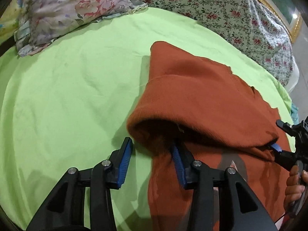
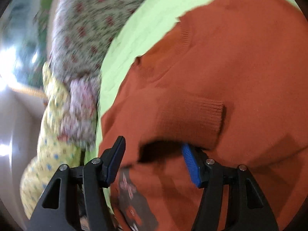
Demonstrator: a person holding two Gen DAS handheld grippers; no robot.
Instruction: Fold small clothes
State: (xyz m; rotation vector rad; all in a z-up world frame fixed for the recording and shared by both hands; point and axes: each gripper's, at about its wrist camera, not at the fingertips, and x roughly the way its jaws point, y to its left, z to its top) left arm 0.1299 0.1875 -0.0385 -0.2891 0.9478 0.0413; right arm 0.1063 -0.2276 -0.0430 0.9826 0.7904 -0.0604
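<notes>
1. Two grippers work at one rust-orange sweater, which lies on a lime-green sheet; every place below is given against the sweater.
2. The left gripper stands with its fingers spread wide: one blue-padded finger rests on the sheet just beside the sweater's folded edge, while the other finger is tucked under that raised fold, touching the knit.
3. The right gripper is likewise spread apart. Its blue pad sits under a lifted flap of the sweater, and the other finger lies over the sweater's edge near the sheet. Neither gripper is clamped on the cloth.
4. In the left wrist view the right gripper shows at the sweater's far side, one blue tip slid under the same fold, with a hand behind it.
5. The sweater is folded over on itself, so its upper layer forms a rounded fold facing the left gripper. Its long axis runs away from that gripper toward a floral bedspread.
6. A ribbed cuff lies on top of the sweater body, its open end pointing sideways across the garment.
7. A flowered pillow lies well apart from the sweater, across the sheet.
8. The right wrist view is blurred.
</notes>
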